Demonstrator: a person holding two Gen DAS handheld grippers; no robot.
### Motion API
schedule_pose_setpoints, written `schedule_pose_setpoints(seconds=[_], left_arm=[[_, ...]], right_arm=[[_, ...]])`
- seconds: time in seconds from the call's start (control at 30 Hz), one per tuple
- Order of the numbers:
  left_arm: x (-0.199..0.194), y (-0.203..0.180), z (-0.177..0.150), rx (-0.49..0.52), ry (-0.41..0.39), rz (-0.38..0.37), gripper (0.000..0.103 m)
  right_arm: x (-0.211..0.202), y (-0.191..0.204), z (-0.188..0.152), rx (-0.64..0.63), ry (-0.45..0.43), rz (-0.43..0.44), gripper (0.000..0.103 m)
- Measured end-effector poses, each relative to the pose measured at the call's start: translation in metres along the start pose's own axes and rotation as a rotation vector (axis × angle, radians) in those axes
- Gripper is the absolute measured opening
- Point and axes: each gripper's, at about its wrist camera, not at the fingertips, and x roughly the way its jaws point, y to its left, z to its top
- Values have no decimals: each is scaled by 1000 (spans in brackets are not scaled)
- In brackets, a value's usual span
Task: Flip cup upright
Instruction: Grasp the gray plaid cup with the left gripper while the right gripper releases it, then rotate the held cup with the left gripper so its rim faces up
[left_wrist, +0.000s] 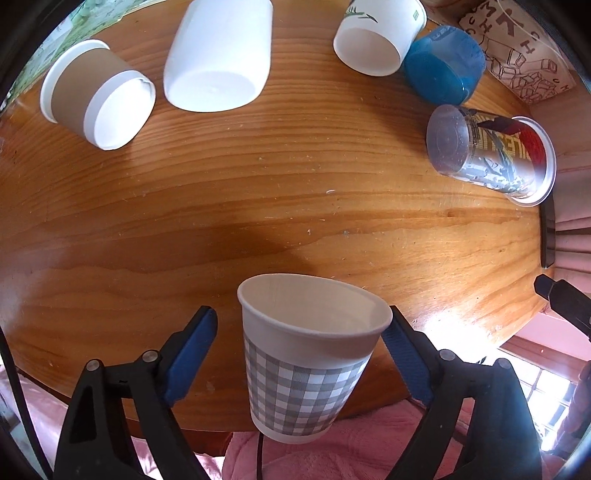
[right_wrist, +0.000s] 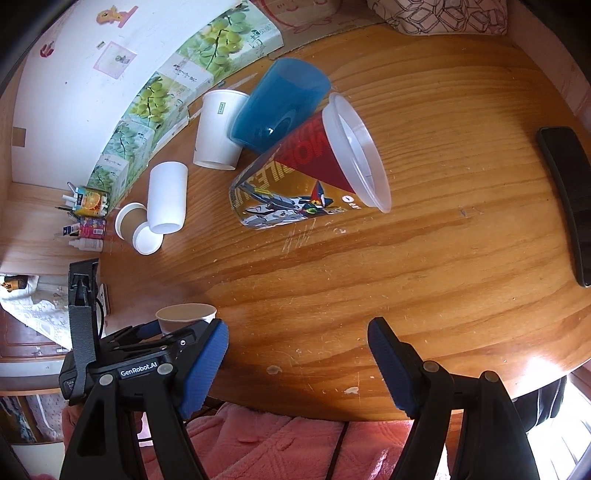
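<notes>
A grey-checked paper cup (left_wrist: 306, 362) stands upright, mouth up, at the near edge of the wooden table (left_wrist: 295, 192). My left gripper (left_wrist: 299, 354) is open around it: the left pad stands apart from the cup, the right pad is at or close to its rim. The cup's rim also shows in the right wrist view (right_wrist: 185, 314), behind the left gripper's body. My right gripper (right_wrist: 297, 354) is open and empty over the table's near edge.
Several cups lie on their sides at the back: a brown-sleeved one (left_wrist: 96, 92), a white one (left_wrist: 218, 55), a paper one (left_wrist: 376, 37), a blue one (left_wrist: 443, 62) and a printed clear one (left_wrist: 491, 147). A black phone (right_wrist: 569, 199) lies at the right.
</notes>
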Motion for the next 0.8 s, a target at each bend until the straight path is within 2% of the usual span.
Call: schedule_pose_setpoints(seconds=[0.1,0.5,0.63,0.8], left_arm=[[1,-4,4,11,1,13,80],[-16,1,14,46,-58,32,77],[-17,4,11,44,-28,13,77],[-22,2,6,61,-41,1,77]], right_arm=[[-1,-3,-1,12,1,-1,79],[-4,1,-8,16,-27,11,79],[-5,5,-11,13,-34,8,79],[-3,9,-14,8,-29,0,79]])
